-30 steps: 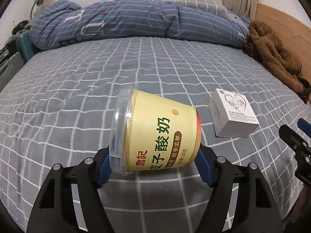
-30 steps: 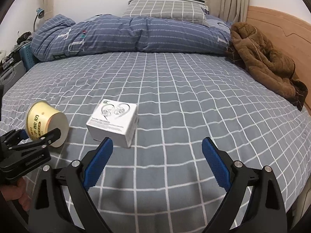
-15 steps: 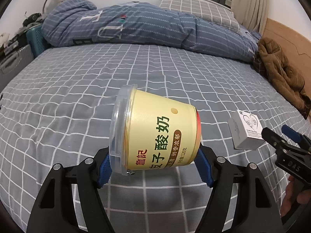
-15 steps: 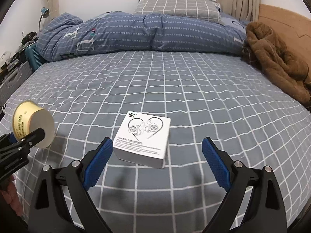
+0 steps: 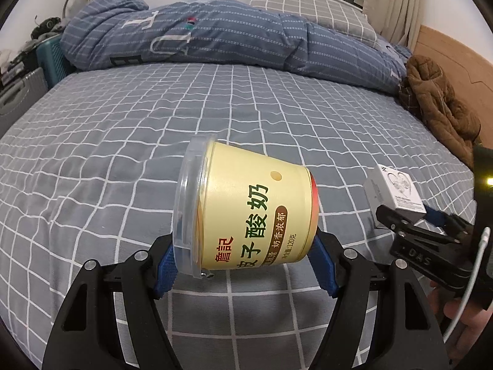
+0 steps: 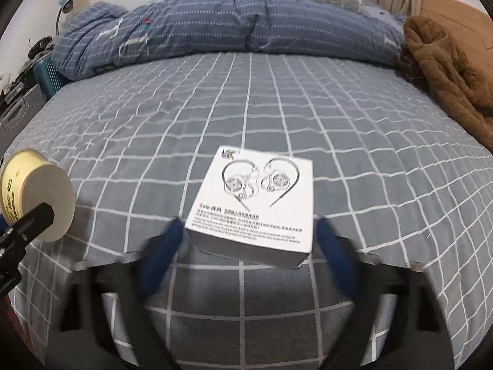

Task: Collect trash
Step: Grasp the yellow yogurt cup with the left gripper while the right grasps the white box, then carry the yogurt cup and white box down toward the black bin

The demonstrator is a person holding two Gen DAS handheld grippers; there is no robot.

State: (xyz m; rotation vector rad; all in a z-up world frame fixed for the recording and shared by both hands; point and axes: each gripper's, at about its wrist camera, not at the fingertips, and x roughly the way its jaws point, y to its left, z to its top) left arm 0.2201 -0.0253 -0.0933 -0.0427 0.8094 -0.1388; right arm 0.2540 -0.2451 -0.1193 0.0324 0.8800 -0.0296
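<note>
A yellow yogurt cup [image 5: 246, 212] with a clear lid lies sideways between the blue pads of my left gripper [image 5: 243, 256], which is shut on it above the grey checked bedsheet [image 5: 123, 129]. The right wrist view shows the cup [image 6: 37, 197] at the left edge. A white earphone box [image 6: 255, 197] lies on the sheet between the blurred fingers of my right gripper [image 6: 248, 231]. Its jaws are closing, and the pads stand just beside the box's near corners. In the left wrist view the box [image 5: 397, 188] and the right gripper [image 5: 409, 219] sit at the right.
A rolled blue duvet [image 6: 215, 27] and a checked pillow [image 5: 308, 9] lie at the head of the bed. A brown jacket [image 6: 446, 77] is heaped by the wooden headboard [image 5: 456, 58] on the right. A suitcase [image 5: 18, 98] and clutter stand off the left side.
My right gripper has moved forward and down to the white box, which now sits between its narrowing jaws. The left gripper has kept its hold on the cup and shifted a little.
</note>
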